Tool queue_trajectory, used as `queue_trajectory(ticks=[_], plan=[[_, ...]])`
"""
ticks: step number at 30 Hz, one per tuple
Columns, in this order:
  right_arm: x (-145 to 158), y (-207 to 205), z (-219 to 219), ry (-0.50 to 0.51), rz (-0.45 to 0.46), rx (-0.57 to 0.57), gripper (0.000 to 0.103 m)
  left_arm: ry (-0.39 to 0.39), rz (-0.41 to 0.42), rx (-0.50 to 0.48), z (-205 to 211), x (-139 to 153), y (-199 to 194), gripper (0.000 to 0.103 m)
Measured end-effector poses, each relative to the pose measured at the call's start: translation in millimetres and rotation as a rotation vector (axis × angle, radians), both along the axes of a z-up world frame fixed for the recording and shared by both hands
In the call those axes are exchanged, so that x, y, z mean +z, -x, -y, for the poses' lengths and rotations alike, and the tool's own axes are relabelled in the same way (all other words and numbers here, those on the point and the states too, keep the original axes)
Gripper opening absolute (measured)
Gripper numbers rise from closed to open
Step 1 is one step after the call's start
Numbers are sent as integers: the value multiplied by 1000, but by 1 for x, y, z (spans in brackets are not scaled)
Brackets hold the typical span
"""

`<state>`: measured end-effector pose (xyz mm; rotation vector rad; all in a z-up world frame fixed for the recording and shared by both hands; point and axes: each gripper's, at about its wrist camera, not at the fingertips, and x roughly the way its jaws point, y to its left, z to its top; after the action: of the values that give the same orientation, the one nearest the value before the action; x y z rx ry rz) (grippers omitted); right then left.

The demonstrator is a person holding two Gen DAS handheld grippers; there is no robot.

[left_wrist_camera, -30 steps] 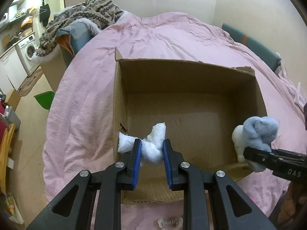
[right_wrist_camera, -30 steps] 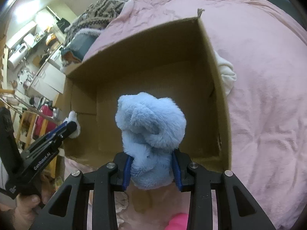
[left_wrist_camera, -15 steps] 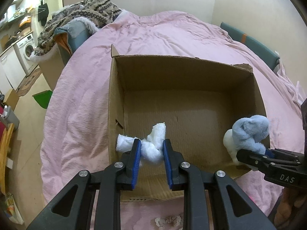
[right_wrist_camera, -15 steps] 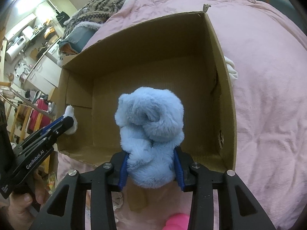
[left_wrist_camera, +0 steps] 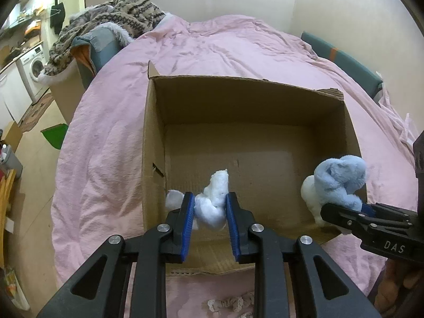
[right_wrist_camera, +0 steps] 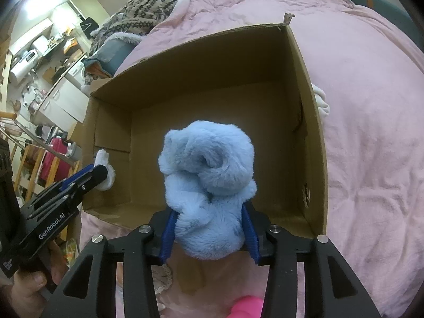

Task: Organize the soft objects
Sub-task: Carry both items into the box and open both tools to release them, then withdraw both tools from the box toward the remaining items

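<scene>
One cardboard box [left_wrist_camera: 246, 122], open-topped, on a pink-covered bed [left_wrist_camera: 111, 122]. Two soft toys in play. Left tongs [left_wrist_camera: 209, 209] closed on one white plush [left_wrist_camera: 213, 202], held over the box's near-left corner, just inside the near wall. Right tongs [right_wrist_camera: 208, 228] clamped on one blue plush [right_wrist_camera: 206, 185], poised above the near-right rim; its underside looks white from the left view, possibly a second fabric. One pink object [right_wrist_camera: 246, 306] at the bottom edge, too cropped to identify. Against a second ago: the box sits lower and nearer in both views, both tongs have advanced over it, and the grips are unchanged.
</scene>
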<state>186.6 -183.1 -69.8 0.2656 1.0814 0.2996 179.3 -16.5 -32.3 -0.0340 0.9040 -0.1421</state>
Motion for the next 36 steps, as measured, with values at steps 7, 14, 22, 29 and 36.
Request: queue_trajectory(ticks=[7, 14, 22, 29, 36], plan=[[6, 3, 6, -37, 35, -19, 62, -1, 25, -1, 2, 5, 4, 52], [22, 8, 11, -65, 107, -31, 76, 17, 76, 12, -1, 17, 8, 74], [27, 10, 10, -50, 134, -36, 98, 28, 50, 59, -10, 18, 6, 74], [32, 15, 2, -13, 142, -4, 98, 47, 48, 75, -18, 25, 14, 74], [40, 34, 2, 3, 150, 10, 98, 25, 62, 71, -20, 33, 29, 74]])
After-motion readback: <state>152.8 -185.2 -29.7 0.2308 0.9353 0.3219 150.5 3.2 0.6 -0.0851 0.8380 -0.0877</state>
